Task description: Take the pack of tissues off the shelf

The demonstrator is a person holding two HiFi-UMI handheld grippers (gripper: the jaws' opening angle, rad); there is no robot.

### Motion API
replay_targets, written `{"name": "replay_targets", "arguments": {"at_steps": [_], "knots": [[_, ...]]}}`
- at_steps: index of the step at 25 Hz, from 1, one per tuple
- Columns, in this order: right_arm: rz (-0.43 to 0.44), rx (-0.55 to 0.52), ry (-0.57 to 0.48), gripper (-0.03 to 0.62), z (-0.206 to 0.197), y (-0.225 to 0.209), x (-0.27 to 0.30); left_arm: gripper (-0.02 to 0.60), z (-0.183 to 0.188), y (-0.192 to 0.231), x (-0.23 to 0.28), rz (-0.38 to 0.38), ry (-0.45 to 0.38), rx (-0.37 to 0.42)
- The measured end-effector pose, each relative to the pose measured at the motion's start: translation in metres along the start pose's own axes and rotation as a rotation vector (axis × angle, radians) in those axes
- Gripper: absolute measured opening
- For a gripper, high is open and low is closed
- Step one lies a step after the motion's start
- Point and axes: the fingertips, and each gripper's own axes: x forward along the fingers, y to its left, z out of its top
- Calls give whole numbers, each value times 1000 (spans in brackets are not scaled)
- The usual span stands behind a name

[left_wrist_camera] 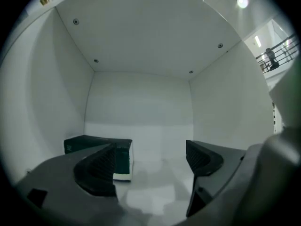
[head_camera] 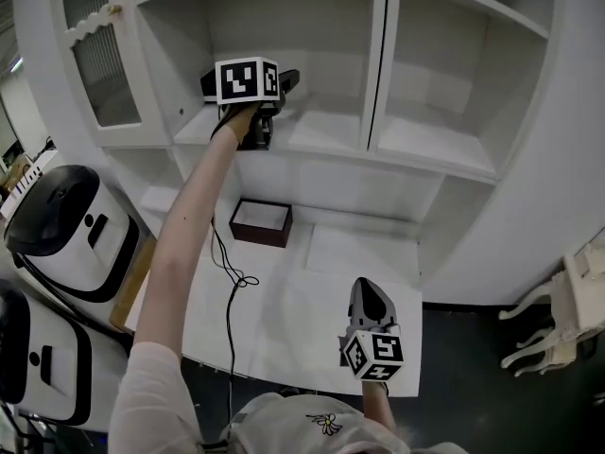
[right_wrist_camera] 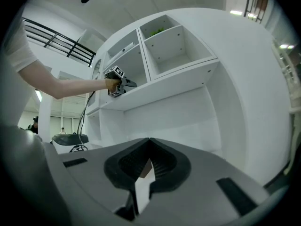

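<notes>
The pack of tissues is a dark green box with a white end. It lies on the floor of a white shelf compartment, left of centre. My left gripper is open inside that compartment. Its left finger covers the pack's near side, and the pack's white end shows just inside the gap. From the head view the left gripper is held up at the shelf, and it hides the pack. My right gripper is shut and empty, low over the white table; its shut jaws also show in the right gripper view.
An open brown box sits on the table under the shelf. A black cable trails across the table. Two white appliances with black lids stand at the left. A vertical divider bounds the compartment on the right. A white chair stands far right.
</notes>
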Motion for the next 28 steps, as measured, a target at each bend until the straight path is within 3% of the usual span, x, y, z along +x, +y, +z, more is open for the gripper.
{"name": "replay_targets", "arguments": {"at_steps": [5, 10, 21, 24, 28], "knots": [[-27, -6, 11, 3, 0, 4, 0, 445, -6, -7, 16, -77, 36, -45], [-81, -6, 12, 3, -2, -7, 1, 445, -8, -9, 30, -96, 58, -69], [-122, 23, -16, 3, 3, -15, 13, 445, -8, -38, 46, -198, 110, -51], [-110, 15, -13, 3, 3, -10, 16, 445, -4, -46, 41, -215, 85, -28], [-88, 6, -2, 3, 3, -4, 21, 445, 14, -50, -8, -278, -18, 51]]}}
